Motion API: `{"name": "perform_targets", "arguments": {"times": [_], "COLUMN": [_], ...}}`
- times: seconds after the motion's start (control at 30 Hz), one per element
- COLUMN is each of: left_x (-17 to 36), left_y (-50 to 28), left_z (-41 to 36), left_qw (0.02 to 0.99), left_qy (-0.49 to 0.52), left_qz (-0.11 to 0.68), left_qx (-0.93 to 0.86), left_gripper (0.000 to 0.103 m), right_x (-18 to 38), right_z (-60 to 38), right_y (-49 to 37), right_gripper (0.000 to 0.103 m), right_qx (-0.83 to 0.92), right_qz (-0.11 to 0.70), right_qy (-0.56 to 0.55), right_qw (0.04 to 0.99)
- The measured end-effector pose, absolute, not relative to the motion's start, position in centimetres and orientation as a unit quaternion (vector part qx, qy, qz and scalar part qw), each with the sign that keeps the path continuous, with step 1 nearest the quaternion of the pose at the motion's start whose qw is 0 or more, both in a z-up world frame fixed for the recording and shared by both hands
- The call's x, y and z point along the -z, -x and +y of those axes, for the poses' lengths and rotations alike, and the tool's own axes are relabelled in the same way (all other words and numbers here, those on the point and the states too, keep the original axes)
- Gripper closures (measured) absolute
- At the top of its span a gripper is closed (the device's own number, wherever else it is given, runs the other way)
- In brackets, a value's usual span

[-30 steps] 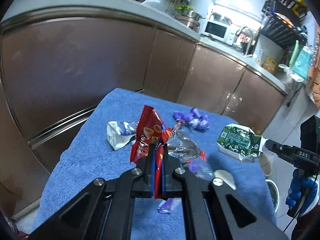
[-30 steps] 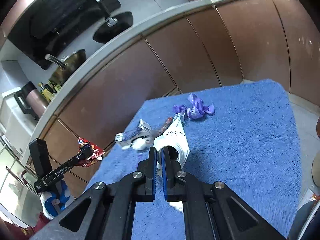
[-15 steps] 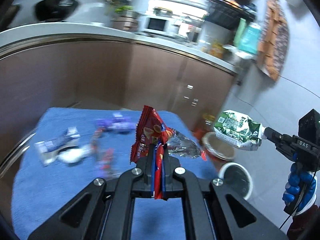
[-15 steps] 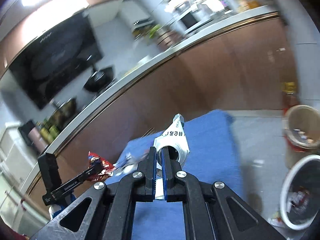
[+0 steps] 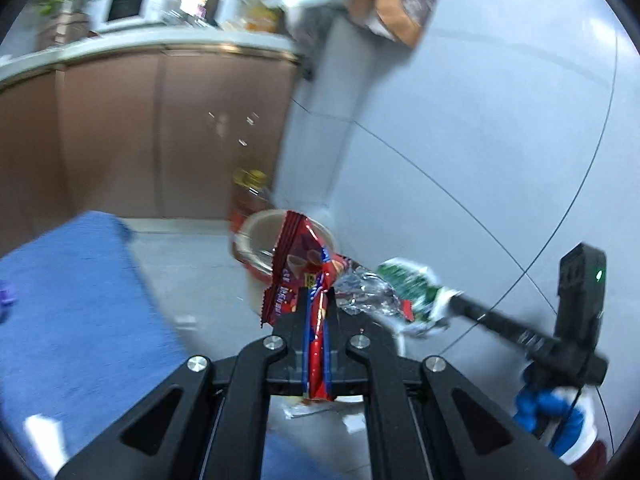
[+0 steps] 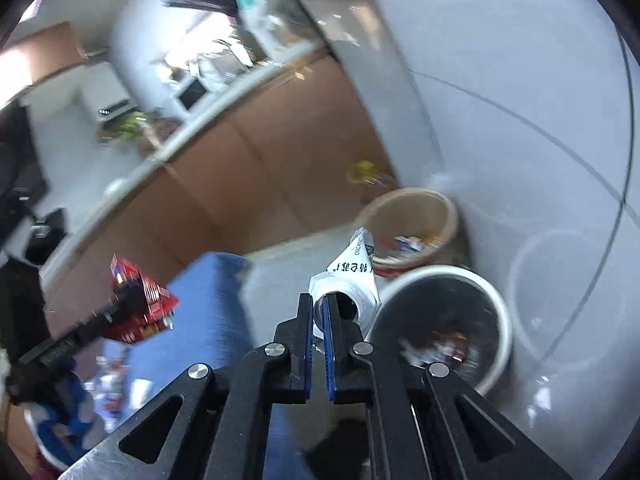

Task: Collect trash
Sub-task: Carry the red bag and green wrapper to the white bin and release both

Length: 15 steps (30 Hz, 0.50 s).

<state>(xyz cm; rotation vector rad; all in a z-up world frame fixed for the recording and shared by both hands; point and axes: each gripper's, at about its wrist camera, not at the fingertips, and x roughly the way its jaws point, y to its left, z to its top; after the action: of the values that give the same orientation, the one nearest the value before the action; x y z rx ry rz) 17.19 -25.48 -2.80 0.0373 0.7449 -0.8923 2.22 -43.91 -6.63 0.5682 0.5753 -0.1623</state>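
Two bins [image 6: 440, 312] [image 6: 412, 220], two held wrappers [image 5: 296, 264] [image 6: 352, 280]

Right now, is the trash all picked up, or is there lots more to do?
Partly done. The white round bin and the tan bin beside it already hold scraps. In hand: the left gripper is shut on a red crinkly snack wrapper, and the right gripper is shut on a white-and-green crumpled carton; neither is dropped yet. A purple scrap is left on the blue towel.

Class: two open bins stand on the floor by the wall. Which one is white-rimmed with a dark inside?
The white bin, nearer the right tool and its carton. The tan bin behind is pale inside.
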Motion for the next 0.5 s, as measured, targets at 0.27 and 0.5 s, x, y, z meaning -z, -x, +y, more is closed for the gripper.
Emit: {"name": "perform_targets", "arguments": {"times": [0.27, 0.5], "left_x": [9.2, 13.2], "left_y": [-20.6, -21.3], "left_z": [-36.3, -40.1], "left_qw": [0.793, 0.768], "left_qy": [-0.043, -0.055], "left_qz": [0.425, 0.469], "left_qx": [0.434, 0.433], "left_gripper": [0.099, 0.094], "right_x": [13.1, 16.4], "right_z": [-48.2, -50.3], "right_y": [-4.5, -6.3], "right_gripper": [0.1, 0.097], "right_qx": [0.145, 0.155], "right_qz": [0.331, 0.355], "right_qy": [-0.276, -0.272], "right_qw": [0.89, 0.881]}}
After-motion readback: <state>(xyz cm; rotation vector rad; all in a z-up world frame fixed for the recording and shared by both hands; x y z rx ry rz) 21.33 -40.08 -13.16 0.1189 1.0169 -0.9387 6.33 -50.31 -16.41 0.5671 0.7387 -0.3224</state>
